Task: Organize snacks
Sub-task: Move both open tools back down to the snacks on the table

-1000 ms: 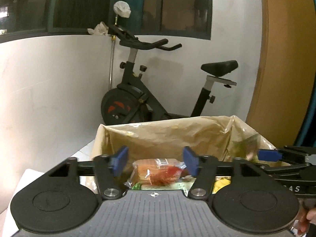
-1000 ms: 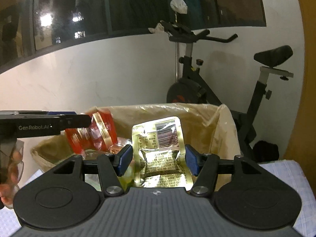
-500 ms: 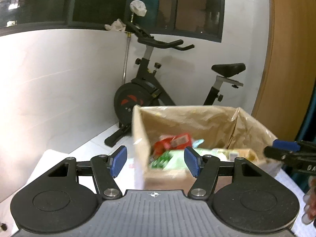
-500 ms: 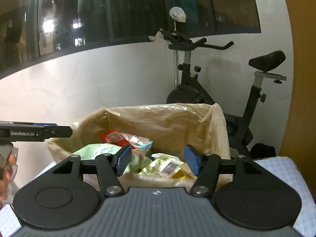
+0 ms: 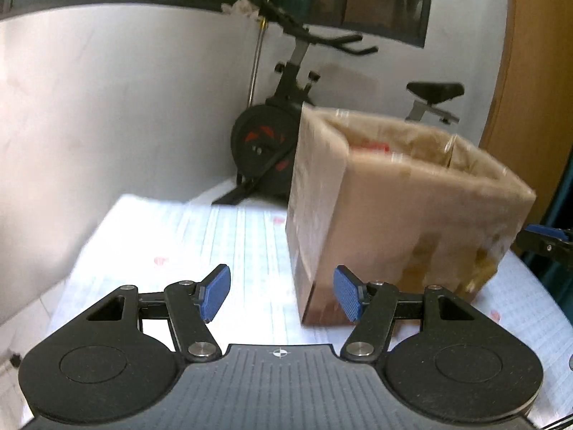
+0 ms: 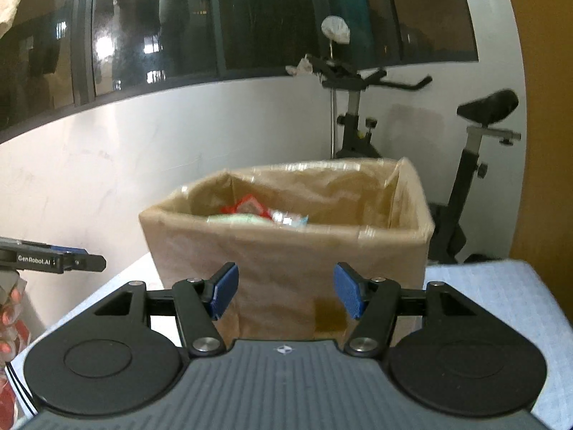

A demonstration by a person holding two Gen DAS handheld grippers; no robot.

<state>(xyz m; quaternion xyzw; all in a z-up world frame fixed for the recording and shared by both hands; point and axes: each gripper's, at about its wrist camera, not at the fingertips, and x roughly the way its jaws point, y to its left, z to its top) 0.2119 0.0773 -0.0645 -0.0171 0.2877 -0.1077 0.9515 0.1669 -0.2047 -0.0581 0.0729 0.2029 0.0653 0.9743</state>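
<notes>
1. Left gripper (image 5: 281,295): I see the jaws apart at a middling gap, with nothing between the blue pads (image 5: 215,292). It hangs over the white gridded table cover (image 5: 200,243), near-left of the box.
2. Right gripper (image 6: 286,292): I read about the same gap, also empty. The box front sits behind the pads, not touching them.
3. Cardboard box (image 6: 286,251), lined with clear plastic, stands upright on the table, far of both grippers.
4. Snack packets (image 6: 261,215) lie inside the box: a red one, a pale green one and a clear one with a blue edge (blurred, so I can't read the labels).
5. An exercise bike (image 6: 412,125) stands behind the table by the white wall.
6. Fingers (image 6: 9,326) show at the left edge of the right view, under the other gripper.
</notes>
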